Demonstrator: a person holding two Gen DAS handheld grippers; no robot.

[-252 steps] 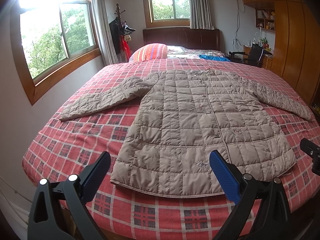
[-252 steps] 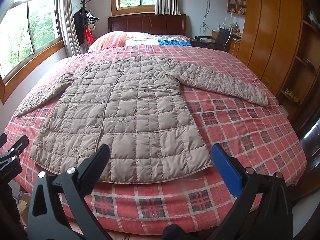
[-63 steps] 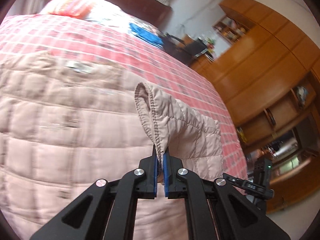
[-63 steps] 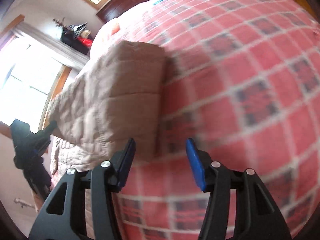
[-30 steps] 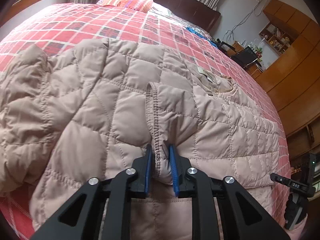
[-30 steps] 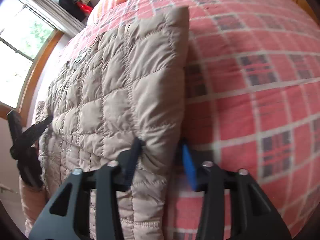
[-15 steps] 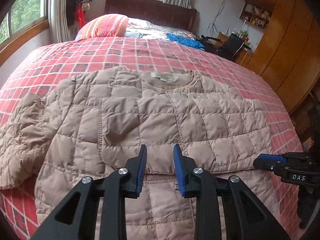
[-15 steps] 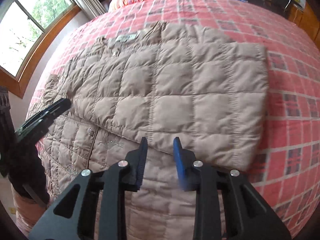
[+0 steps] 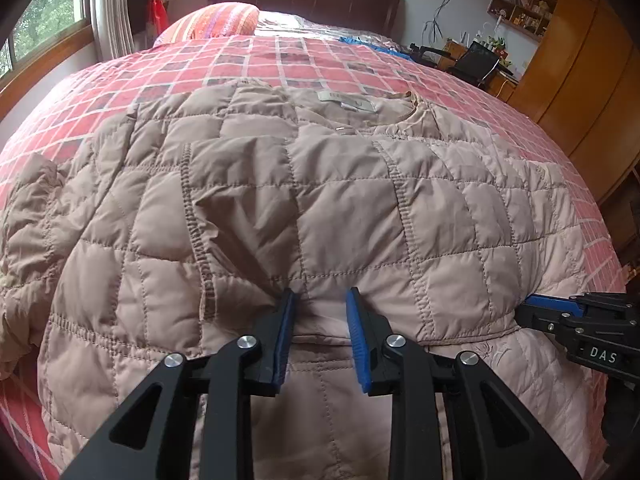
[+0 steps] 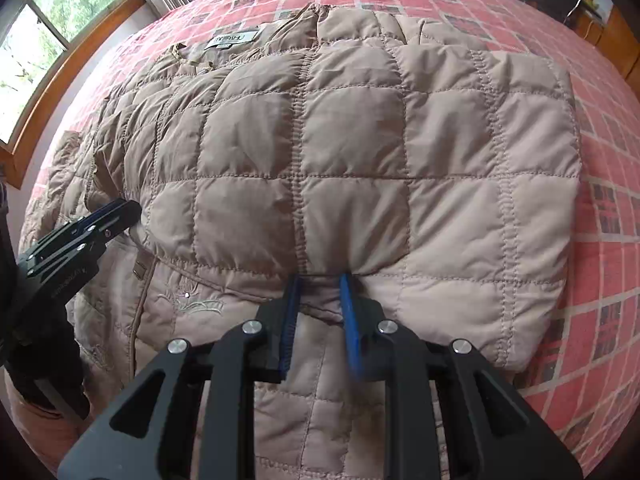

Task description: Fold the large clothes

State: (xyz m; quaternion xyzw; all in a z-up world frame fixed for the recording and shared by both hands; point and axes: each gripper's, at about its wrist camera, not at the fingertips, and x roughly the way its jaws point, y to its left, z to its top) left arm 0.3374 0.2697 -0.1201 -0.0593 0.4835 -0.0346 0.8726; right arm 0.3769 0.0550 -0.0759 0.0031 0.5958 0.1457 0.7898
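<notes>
Both grippers [image 9: 320, 300] [image 10: 320, 284] gape at the jacket's [image 9: 340, 200] folded edge.

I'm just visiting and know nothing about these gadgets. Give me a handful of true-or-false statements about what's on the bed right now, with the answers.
1. The quilted coat lies on a red checked bedspread. True.
2. The left gripper is clamped tight on a sleeve. False: its jaws stand apart at the edge of the folded-over part.
3. The coat's neck label is showing. True.
4. The right gripper holds the coat high above the bed. False: the coat lies on the bed and the jaws are apart.
5. A striped pillow sits near the headboard. True.
</notes>
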